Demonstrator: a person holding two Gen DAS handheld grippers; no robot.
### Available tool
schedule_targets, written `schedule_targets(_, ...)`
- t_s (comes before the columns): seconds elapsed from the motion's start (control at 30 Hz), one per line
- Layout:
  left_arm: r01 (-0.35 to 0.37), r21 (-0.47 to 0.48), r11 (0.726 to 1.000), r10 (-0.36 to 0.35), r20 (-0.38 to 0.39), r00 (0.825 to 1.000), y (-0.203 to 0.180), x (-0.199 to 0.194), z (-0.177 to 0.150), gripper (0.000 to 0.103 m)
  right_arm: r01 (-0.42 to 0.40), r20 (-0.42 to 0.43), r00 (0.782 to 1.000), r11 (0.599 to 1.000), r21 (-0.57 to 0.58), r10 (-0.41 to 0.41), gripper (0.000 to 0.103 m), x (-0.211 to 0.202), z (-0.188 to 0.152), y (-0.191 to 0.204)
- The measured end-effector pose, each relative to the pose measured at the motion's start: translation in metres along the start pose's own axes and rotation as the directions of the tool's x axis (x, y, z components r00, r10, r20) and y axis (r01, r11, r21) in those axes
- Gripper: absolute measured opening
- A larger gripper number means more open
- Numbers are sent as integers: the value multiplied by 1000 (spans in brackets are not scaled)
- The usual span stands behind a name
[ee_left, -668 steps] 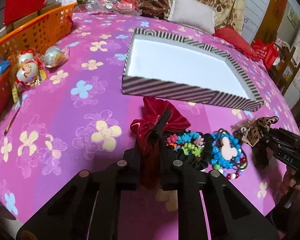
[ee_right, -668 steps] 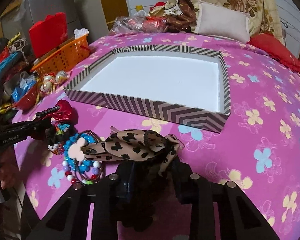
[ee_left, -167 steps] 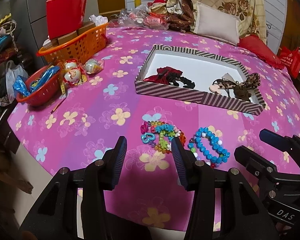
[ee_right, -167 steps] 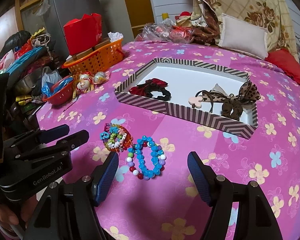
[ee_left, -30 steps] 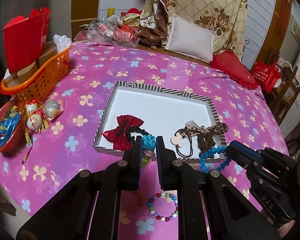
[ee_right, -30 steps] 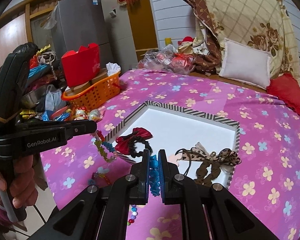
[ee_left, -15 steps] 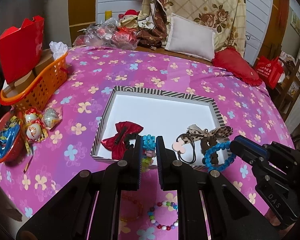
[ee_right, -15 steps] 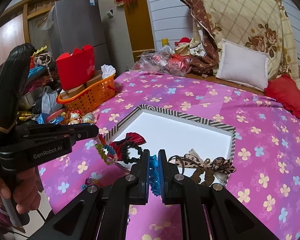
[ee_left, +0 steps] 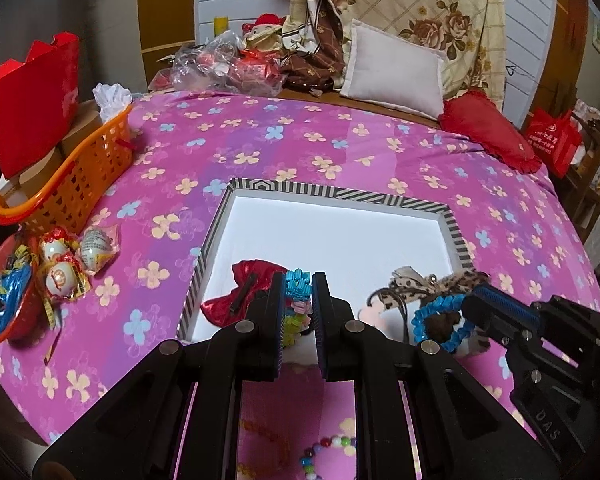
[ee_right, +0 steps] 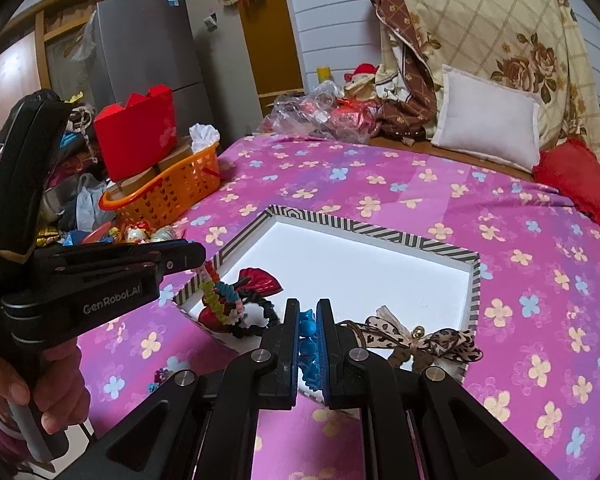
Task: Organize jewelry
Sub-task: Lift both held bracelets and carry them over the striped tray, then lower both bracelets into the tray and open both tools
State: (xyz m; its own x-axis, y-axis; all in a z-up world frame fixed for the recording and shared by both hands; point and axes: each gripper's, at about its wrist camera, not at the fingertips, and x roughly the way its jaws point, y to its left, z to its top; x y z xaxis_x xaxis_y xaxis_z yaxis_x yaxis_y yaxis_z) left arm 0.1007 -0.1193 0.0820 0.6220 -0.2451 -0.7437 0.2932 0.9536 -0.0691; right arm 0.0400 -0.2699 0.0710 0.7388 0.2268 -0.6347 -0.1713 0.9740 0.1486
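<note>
Left gripper (ee_left: 299,292): one, fingers clamped on a multicolour bracelet (ee_left: 297,300) — turquoise beads at the top, green and pink lower down — held over the near left part of the tray.
Right gripper (ee_right: 308,322): one, fingers pressed tight together on a blue bead bracelet (ee_right: 307,340), which hangs as a loop at the near right edge of the tray when seen from the left wrist.
Tray (ee_left: 340,194): one shallow box with a striped rim and a white floor, lying on the pink flowered cloth (ee_left: 260,148).
In the tray: three hair pieces — one red bow (ee_left: 236,296) at the near left, one black scrunchie (ee_right: 260,312) just beside it, one leopard-print bow (ee_right: 424,338) at the near right.
Loose on the cloth: one bracelet of mixed coloured beads (ee_left: 324,450) near the bottom of the left wrist view, partly hidden by the gripper body; an orange strand lies beside it, too blurred to identify.
Orange basket (ee_left: 80,172): one, at the left edge of the cloth, with a red box (ee_left: 32,100) in it.
Wrapped eggs (ee_left: 72,256): three, beside a red bowl (ee_left: 4,320).
Pillows: two — one white (ee_left: 396,76), one red (ee_left: 488,132).
Hand (ee_right: 56,384): one visible, gripping the left gripper's handle.
</note>
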Motion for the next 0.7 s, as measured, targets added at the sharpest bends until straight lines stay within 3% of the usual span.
schedule_targets(0.7, -12, -55, 998, 5, -129, 992, 18, 81, -10, 12, -23, -120, 992, 996, 85, 33, 8, 75, -21, -20)
